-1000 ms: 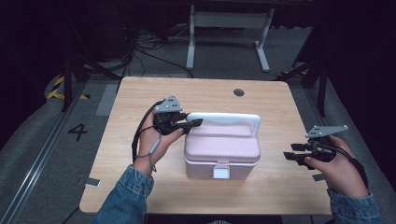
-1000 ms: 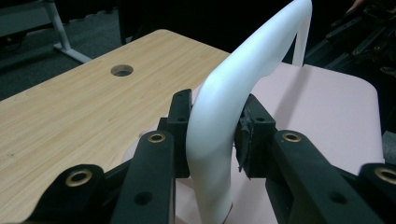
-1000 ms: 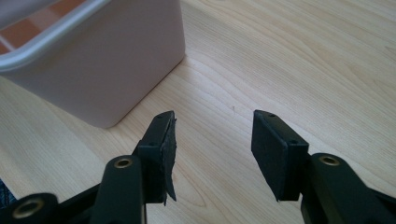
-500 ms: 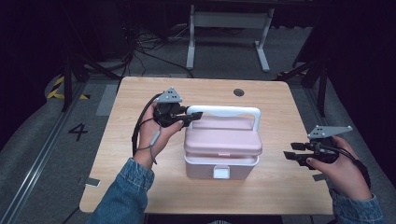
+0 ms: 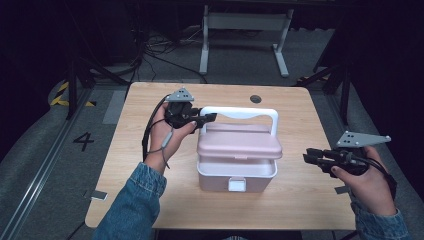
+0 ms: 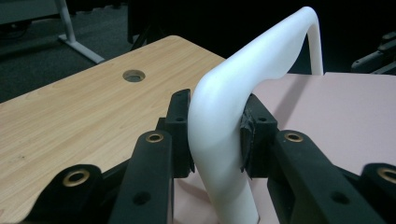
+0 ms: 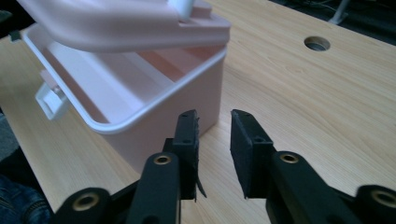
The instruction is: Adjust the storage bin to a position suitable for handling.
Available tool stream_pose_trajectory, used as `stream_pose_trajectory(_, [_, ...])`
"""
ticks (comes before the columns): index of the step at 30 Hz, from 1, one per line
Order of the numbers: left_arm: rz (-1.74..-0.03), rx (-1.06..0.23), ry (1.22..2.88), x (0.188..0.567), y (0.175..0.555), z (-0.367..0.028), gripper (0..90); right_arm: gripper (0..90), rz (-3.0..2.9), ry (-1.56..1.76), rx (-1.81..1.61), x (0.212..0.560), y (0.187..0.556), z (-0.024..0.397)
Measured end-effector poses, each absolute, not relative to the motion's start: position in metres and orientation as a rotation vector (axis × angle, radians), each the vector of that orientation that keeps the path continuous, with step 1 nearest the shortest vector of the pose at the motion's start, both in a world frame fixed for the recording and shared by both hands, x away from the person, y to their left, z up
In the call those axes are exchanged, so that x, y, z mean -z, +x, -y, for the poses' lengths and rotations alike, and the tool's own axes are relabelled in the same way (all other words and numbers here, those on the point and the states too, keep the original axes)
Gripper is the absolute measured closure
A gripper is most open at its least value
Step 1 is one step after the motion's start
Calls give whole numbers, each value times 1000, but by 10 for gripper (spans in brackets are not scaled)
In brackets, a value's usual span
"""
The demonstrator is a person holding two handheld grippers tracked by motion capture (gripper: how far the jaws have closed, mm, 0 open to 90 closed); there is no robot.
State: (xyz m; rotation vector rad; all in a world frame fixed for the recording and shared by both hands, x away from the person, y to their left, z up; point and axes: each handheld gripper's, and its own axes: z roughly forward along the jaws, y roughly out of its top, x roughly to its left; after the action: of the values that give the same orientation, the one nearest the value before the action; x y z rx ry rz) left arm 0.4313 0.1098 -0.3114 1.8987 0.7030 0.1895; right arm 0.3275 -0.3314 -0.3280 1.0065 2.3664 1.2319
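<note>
there, left tool (image 6: 215, 135) pinches white handle (image 6: 243, 84), apparently spanning box (image 5: 237, 172) lengthwise.

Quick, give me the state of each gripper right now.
Left gripper: shut on the white handle of the pink box, lid raised off the base.
Right gripper: open, holding nothing, beside the box.

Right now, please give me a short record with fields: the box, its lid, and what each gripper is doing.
box: pink box on the wooden table, white latch at its front
lid: pink lid raised above the box, gap visible
handle: white handle upright
left gripper: left gripper shut on the handle's corner
right gripper: right gripper open, beside the box, holding nothing
</note>
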Motion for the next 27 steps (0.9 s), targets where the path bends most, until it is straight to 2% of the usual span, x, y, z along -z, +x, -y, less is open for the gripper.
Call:
stream_pose_trajectory(7, [-718,-230,1920,300,440,-106,694,871,-2372,946,-1317,327,330,318])
stream_pose_trajectory(20, [-762,-202,1875,301,453,-105,682,900,-2350,841,-1538,332,339,290])
stream_pose_trajectory(27, [-774,-231,1891,299,457,-103,669,900,-2331,841,-1608,334,346,280])
